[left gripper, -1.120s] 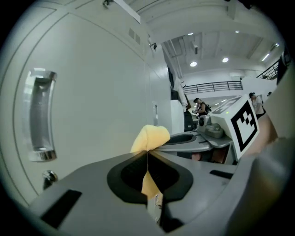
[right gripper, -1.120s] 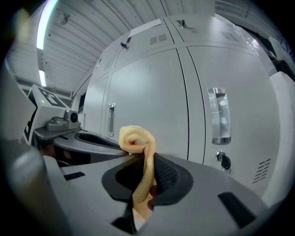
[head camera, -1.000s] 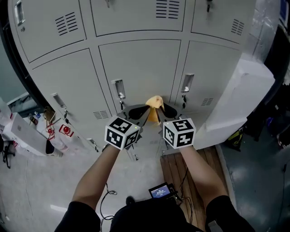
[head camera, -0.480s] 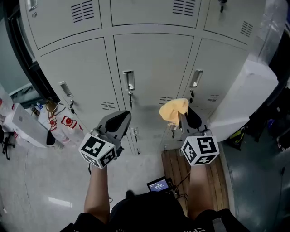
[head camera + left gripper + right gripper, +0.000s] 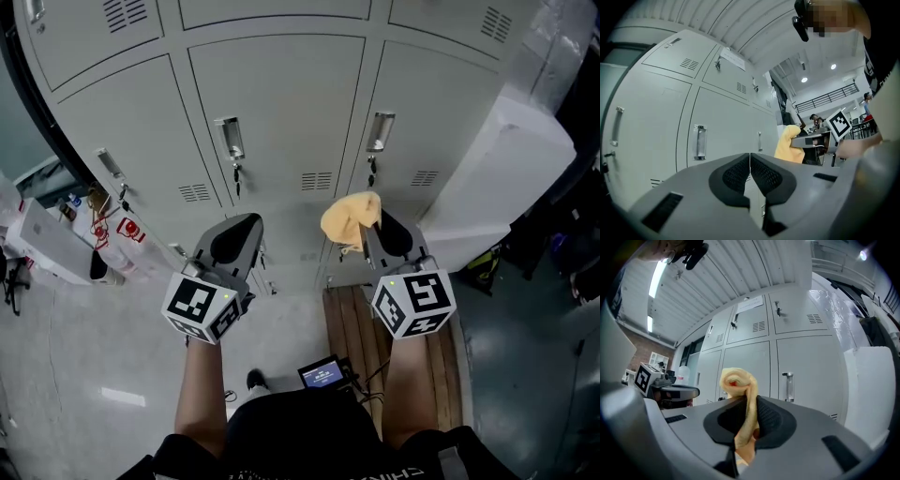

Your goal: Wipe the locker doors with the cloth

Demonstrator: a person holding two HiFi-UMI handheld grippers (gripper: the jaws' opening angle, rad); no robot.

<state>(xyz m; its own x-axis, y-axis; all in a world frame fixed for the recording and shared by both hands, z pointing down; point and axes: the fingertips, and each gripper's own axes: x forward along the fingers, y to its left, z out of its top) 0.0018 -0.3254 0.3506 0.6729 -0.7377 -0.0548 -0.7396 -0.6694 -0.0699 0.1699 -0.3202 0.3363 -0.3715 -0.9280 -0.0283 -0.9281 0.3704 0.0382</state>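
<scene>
Grey locker doors [image 5: 277, 103] fill the upper half of the head view, each with a metal handle [image 5: 228, 139] and vent slots. My right gripper [image 5: 380, 228] is shut on a bunched yellow cloth [image 5: 350, 220], which sticks up out of its jaws [image 5: 738, 385] in front of a lower door, apart from it. My left gripper [image 5: 236, 236] is shut with nothing in it; its pads meet [image 5: 749, 173]. From the left gripper view the cloth [image 5: 787, 144] shows to the right. Both grippers are held side by side, short of the doors.
A large white block [image 5: 497, 178] leans against the lockers at the right. Bags and a white box [image 5: 56, 248] lie on the floor at the left. A wooden pallet [image 5: 352, 323] and a small screen device [image 5: 322, 372] sit below the grippers.
The grippers have drawn apart; the cloth, once between both, stays in the right gripper alone. The left gripper has moved left and holds nothing. The head view has tilted, lockers shifting upward.
</scene>
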